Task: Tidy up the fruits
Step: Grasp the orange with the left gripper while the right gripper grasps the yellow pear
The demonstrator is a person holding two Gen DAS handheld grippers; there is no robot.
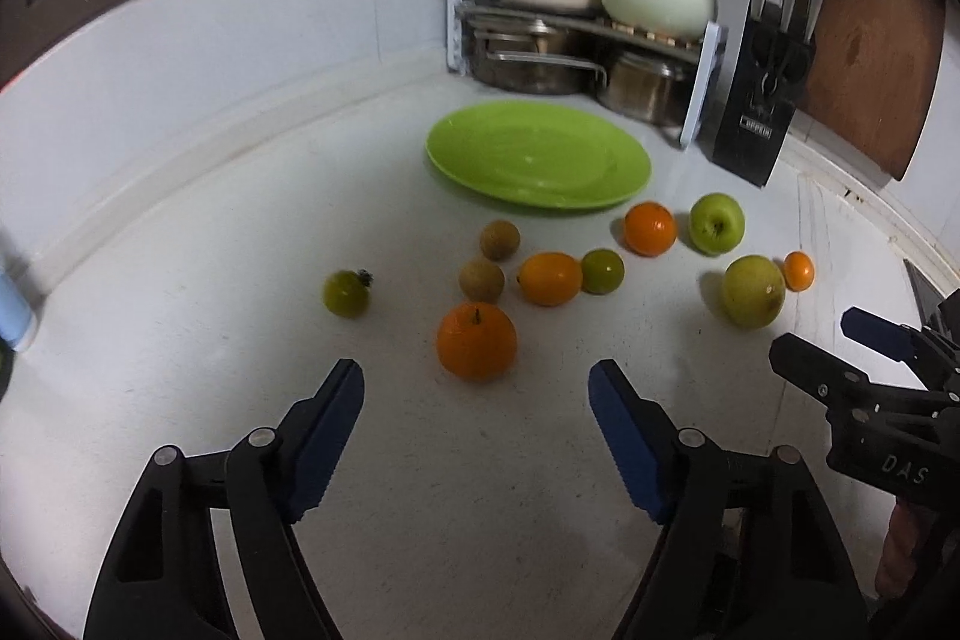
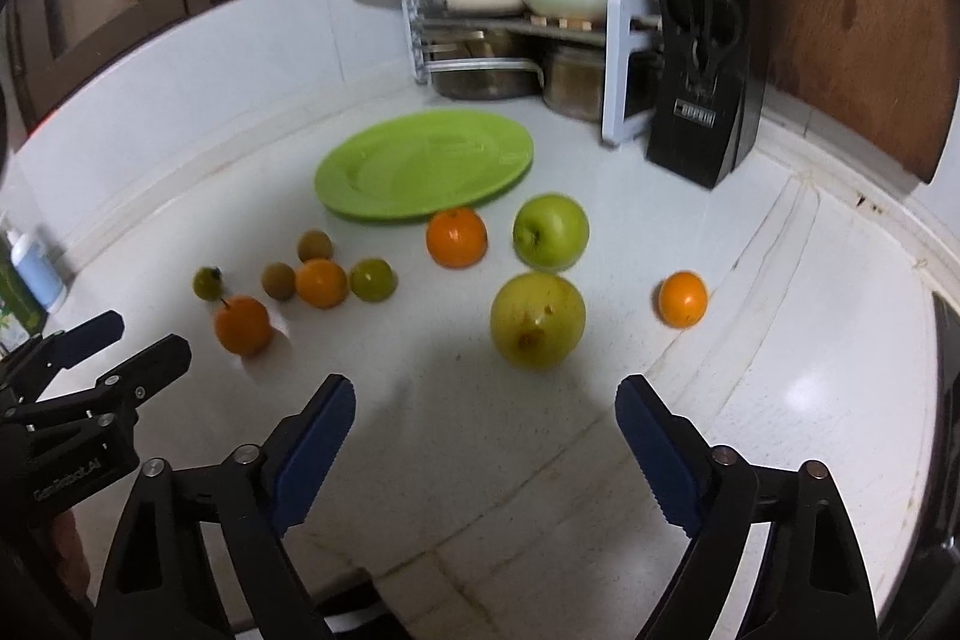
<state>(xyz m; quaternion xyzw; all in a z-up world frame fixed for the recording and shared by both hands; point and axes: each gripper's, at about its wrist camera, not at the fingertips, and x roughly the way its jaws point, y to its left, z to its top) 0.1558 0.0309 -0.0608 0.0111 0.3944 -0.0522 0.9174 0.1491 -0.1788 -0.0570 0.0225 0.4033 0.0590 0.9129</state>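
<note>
A green plate [image 1: 468, 142] [image 2: 354, 172] lies bare on the white counter, with several fruits scattered in front of it. My left gripper [image 1: 477, 382] is open, and a stemmed orange [image 1: 476, 349] sits on the counter just ahead of the gap between its fingertips. My right gripper [image 2: 485, 391] is open too, with a yellow-green apple [image 2: 537, 320] just beyond its tips. Further back lie a green apple [image 2: 550, 232], an orange [image 2: 456, 237], a small orange [image 2: 682, 299], two brown fruits [image 1: 499, 239] and small green ones [image 1: 346, 293].
A rack of pots and pans [image 1: 576, 40] stands in the back corner, a black knife block [image 1: 762, 100] beside it and a wooden board [image 1: 870, 64] against the wall. A bottle [image 2: 36, 268] stands at the left wall. The right gripper [image 1: 864, 364] shows at the left view's edge.
</note>
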